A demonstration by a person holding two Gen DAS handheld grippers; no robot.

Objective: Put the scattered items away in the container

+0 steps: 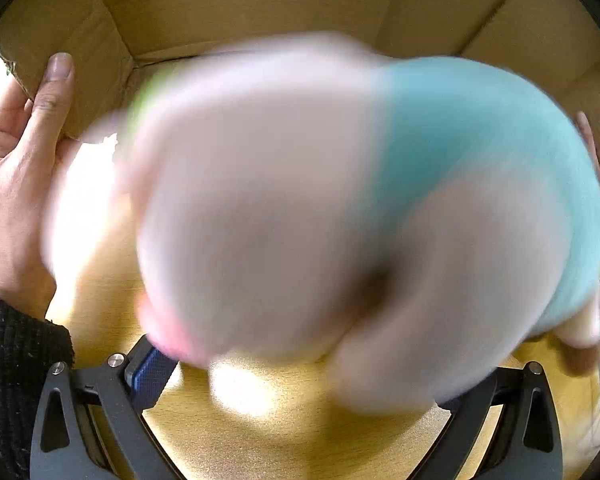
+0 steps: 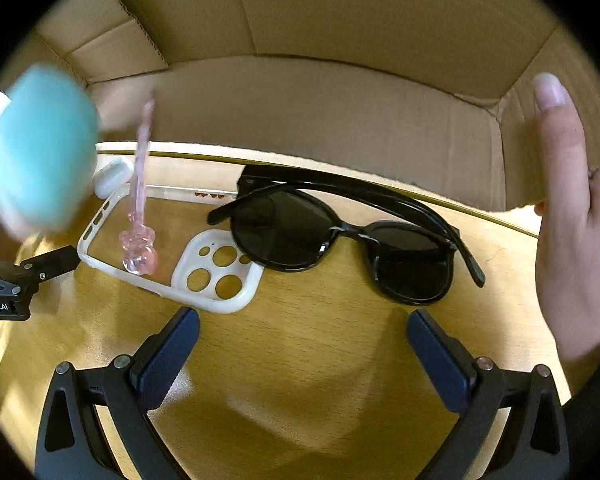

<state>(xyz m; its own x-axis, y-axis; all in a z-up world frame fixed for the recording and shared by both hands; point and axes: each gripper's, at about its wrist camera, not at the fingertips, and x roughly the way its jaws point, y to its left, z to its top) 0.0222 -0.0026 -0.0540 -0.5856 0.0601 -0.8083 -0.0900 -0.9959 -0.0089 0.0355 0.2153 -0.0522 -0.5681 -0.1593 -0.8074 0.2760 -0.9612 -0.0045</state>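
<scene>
Right hand-held gripper [image 2: 302, 344], jaws wide apart.

- A soft toy [image 1: 340, 220], pale pink and teal, was smeared by blur across my left camera; I could not make out its shape.
- It hid most of my left claw [image 1: 300, 380], so I could not tell how the fingers stood.
- In my right camera the same toy was a teal blur cut by the left edge.
- A pink charm [image 2: 139, 216] was sharp at its base but blurred along its upper strand.
- The sunglasses [image 2: 340, 236] covered one corner of the phone case [image 2: 216, 264].
- A small white thing [image 2: 112, 176] behind the case was partly hidden.
</scene>
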